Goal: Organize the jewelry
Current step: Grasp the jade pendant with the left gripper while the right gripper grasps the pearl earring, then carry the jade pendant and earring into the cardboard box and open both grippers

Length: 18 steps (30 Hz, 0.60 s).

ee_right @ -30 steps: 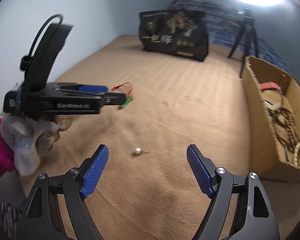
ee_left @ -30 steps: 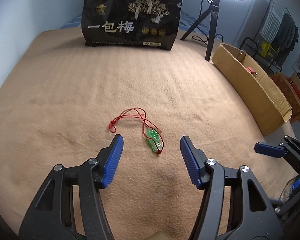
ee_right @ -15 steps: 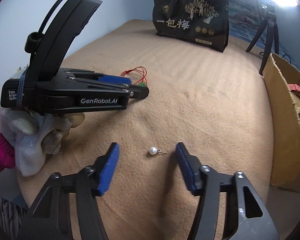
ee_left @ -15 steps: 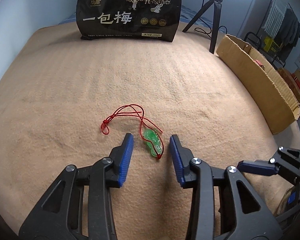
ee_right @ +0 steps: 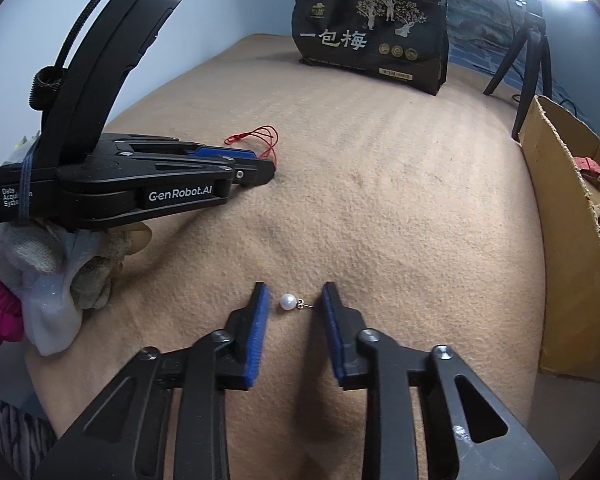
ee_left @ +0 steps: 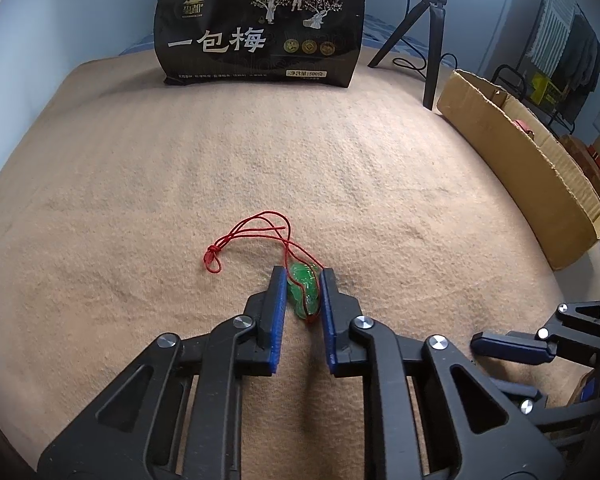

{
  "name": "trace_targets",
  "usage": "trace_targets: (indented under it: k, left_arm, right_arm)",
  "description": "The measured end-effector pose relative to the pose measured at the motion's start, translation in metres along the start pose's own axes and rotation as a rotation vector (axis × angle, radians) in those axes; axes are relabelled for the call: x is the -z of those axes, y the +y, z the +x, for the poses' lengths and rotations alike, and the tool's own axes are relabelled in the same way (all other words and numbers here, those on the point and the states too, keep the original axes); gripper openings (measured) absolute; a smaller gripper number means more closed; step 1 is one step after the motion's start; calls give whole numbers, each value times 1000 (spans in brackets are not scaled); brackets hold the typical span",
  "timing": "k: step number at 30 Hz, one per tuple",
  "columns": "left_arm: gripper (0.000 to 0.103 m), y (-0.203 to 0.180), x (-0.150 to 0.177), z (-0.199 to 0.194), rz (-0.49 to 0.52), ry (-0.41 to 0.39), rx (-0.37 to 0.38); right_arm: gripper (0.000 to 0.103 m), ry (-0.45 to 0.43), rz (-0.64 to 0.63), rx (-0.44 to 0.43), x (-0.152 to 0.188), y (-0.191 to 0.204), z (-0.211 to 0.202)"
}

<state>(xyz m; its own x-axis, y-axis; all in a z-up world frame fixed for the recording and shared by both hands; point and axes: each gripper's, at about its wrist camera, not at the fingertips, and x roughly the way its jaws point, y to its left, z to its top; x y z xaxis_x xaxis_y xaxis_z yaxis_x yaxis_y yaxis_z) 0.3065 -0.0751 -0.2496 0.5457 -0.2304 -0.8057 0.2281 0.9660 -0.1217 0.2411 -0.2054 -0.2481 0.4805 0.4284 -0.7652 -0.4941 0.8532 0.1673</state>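
Note:
A green jade pendant (ee_left: 302, 292) on a red cord (ee_left: 252, 228) lies on the tan blanket (ee_left: 180, 160). My left gripper (ee_left: 302, 272) is closing on it, and both blue pads touch the pendant's sides. From the right wrist view, the left gripper (ee_right: 266, 168) is low over the blanket, held by a gloved hand (ee_right: 60, 276). A small pearl earring (ee_right: 288, 302) lies between the pads of my right gripper (ee_right: 294, 288). Its jaws are closing, with gaps still on both sides of the earring.
A long cardboard box (ee_left: 516, 160) with beads and other jewelry stands along the blanket's right edge. At the far end stands a black printed bag (ee_left: 260, 28), with a tripod (ee_left: 432, 40) and ring light beside it. A wall runs along the left.
Both pairs of jaws have narrowed a lot. The left pads now touch the pendant. The right gripper came lower and nearer the pearl earring, which now lies between its pads.

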Motion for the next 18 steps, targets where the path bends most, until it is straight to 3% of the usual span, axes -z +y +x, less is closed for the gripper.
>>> trace_targets:
  k: [9,18]
  left_arm:
    - [15,2,2,-4,-9,-13,-2]
    - [15,-1,0,-27,-13,-65,8]
  right_arm:
    - [15,-19,10,3,3,-3,-3]
    - [15,-78,3,15,6,0,-35]
